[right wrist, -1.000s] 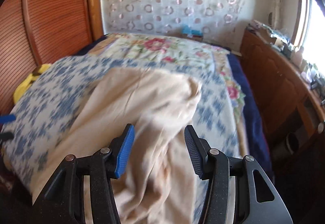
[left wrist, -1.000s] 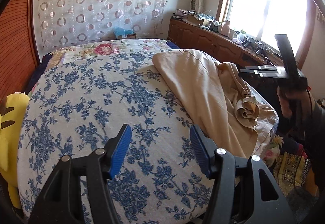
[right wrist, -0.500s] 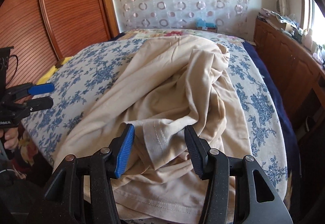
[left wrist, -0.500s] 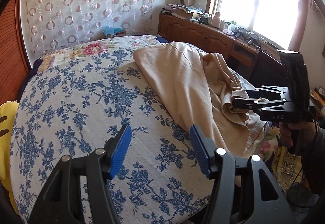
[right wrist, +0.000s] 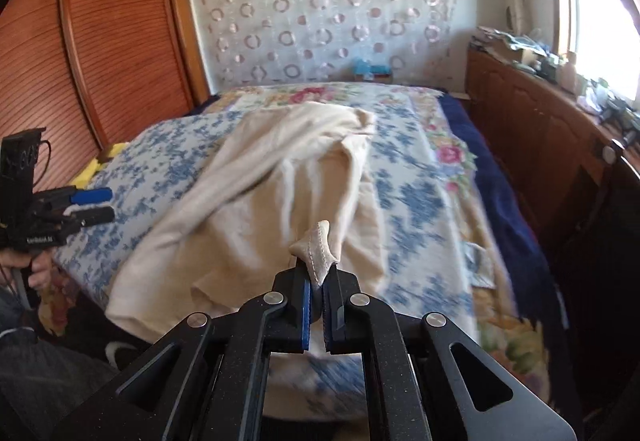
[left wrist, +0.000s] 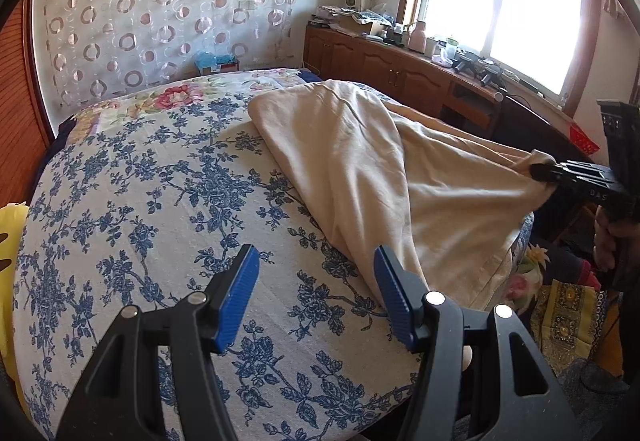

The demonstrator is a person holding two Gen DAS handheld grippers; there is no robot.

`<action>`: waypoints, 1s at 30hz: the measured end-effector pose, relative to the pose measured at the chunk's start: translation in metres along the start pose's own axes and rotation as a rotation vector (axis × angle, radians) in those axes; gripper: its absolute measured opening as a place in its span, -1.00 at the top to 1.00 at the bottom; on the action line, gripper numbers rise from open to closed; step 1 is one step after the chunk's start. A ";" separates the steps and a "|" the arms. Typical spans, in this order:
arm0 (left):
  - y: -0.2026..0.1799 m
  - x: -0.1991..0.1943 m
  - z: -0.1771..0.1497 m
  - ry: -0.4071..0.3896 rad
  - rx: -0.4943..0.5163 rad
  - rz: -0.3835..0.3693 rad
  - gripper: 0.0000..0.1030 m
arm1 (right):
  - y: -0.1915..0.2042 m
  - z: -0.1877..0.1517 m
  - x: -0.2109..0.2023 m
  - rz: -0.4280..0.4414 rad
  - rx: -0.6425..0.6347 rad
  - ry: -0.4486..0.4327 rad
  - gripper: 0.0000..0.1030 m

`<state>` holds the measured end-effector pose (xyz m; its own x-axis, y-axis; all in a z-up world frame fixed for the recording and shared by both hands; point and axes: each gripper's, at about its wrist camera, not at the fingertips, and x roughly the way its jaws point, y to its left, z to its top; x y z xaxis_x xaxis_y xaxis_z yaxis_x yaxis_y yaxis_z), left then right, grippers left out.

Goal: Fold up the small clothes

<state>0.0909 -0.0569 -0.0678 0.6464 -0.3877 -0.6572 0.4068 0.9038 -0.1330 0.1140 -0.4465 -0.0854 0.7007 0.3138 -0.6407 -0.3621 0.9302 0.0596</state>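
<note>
Garment (left wrist: 360,169) is the landmark here: beige, lying on the bed (left wrist: 132,209), long axis running from the headboard end toward the foot edge. We've got our right gripper (right wrist: 317,295) clamped on a hemmed corner at its near end, lifted off the bed. Our left gripper (left wrist: 316,299) is spread apart and empty, just left of the garment's near hem, so it's closest to that free corner. Plenty of bare bedspread left of the garment for spreading it out.

"DAS" partly readable on right gripper (left wrist: 542,172) body, left gripper (right wrist: 94,205) label illegible
</note>
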 end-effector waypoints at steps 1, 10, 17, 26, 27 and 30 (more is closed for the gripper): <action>-0.002 0.001 0.000 0.001 0.003 -0.003 -0.14 | -0.006 -0.005 -0.005 -0.020 0.005 0.010 0.97; -0.015 0.008 0.004 0.014 0.028 -0.014 -0.14 | -0.037 -0.030 0.001 -0.103 0.049 0.098 0.97; -0.019 0.018 0.002 0.039 0.022 -0.032 -0.14 | -0.043 -0.031 0.008 -0.127 0.059 0.101 0.72; -0.029 0.026 -0.002 0.058 0.035 -0.047 -0.14 | -0.045 -0.032 0.016 -0.085 0.094 0.078 0.12; -0.029 0.027 -0.002 0.061 0.036 -0.049 -0.14 | -0.045 -0.031 0.019 -0.080 0.093 0.078 0.08; -0.031 0.030 -0.004 0.071 0.039 -0.055 -0.14 | -0.043 -0.032 0.030 -0.072 0.094 0.089 -0.16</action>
<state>0.0945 -0.0957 -0.0864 0.5752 -0.4216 -0.7010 0.4662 0.8731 -0.1425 0.1305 -0.4837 -0.1318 0.6640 0.2319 -0.7108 -0.2513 0.9646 0.0799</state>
